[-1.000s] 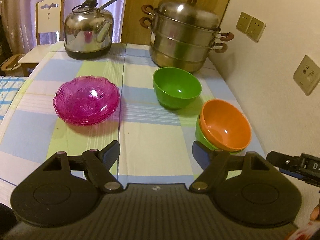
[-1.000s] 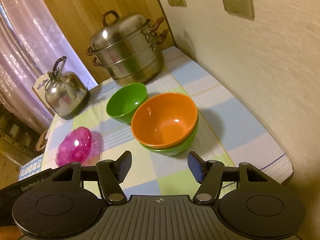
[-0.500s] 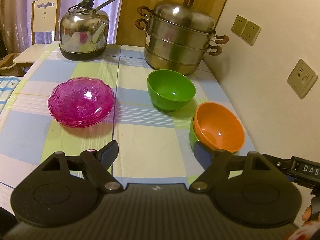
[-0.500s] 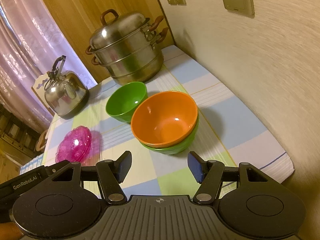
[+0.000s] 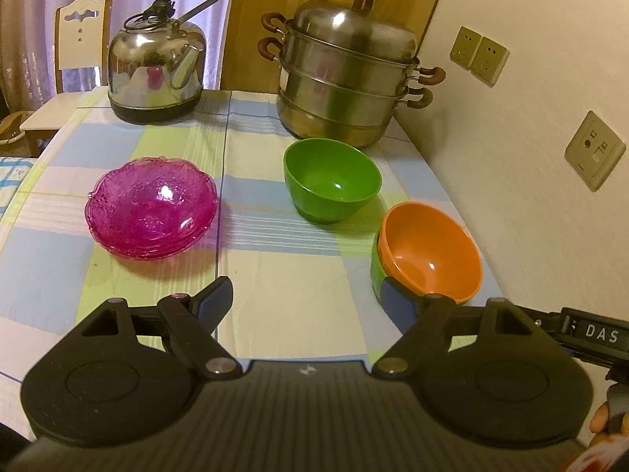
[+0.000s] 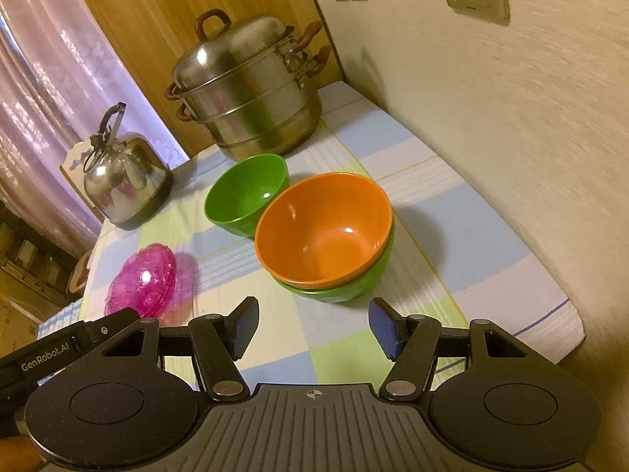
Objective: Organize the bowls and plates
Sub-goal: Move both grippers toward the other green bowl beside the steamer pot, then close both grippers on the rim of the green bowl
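A tiered steel steamer pot [image 5: 346, 78] and a kettle [image 5: 155, 74] stand far back, out of the working space. Near left sit stacked pink glass plates [image 5: 151, 208]. A lone green bowl [image 5: 332, 185] waits mid-table; an orange bowl [image 6: 324, 230] nests in another green bowl [image 6: 354, 285] near right, likely the growing stack. Left gripper [image 5: 308, 301] and right gripper [image 6: 312, 324] hover spread wide, empty.

You're working in dim, warm yellowish light. Glare spots sit on the kettle [image 5: 155, 74], steamer pot [image 6: 251, 90] and orange bowl [image 6: 324, 232], which casts a soft shadow toward the wall [image 6: 511, 137]. Fisheye bending curves the edges; the wall looks smeared with blur.
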Motion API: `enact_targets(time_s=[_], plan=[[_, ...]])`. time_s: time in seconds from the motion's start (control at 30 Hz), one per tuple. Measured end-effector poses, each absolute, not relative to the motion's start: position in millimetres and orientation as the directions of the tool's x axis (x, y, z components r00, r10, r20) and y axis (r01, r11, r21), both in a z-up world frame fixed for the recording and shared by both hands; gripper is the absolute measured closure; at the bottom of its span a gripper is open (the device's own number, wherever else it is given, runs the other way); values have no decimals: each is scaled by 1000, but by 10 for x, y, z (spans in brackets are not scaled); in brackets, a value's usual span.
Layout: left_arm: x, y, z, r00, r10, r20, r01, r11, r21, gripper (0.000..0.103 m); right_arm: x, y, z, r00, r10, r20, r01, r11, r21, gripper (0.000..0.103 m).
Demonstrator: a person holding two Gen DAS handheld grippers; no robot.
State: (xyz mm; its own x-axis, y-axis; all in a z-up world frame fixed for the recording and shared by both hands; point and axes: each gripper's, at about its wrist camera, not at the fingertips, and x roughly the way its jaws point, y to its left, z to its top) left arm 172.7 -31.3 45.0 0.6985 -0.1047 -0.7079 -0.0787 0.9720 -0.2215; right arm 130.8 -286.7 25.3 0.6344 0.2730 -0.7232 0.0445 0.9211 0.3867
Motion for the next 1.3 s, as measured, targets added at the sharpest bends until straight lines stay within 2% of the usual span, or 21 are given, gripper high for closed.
enact_targets(time_s=[0.8, 1.3], plan=[[1998, -296, 338, 691, -127, -711, -62, 970, -234, 22, 1558, -2849, 148, 617, 278, -736, 37, 924, 380, 41], [2749, -5, 303, 694, -91, -714, -59, 981, -183, 22, 2362, -2747, 225, 629, 299, -718, -57, 938, 341, 41]])
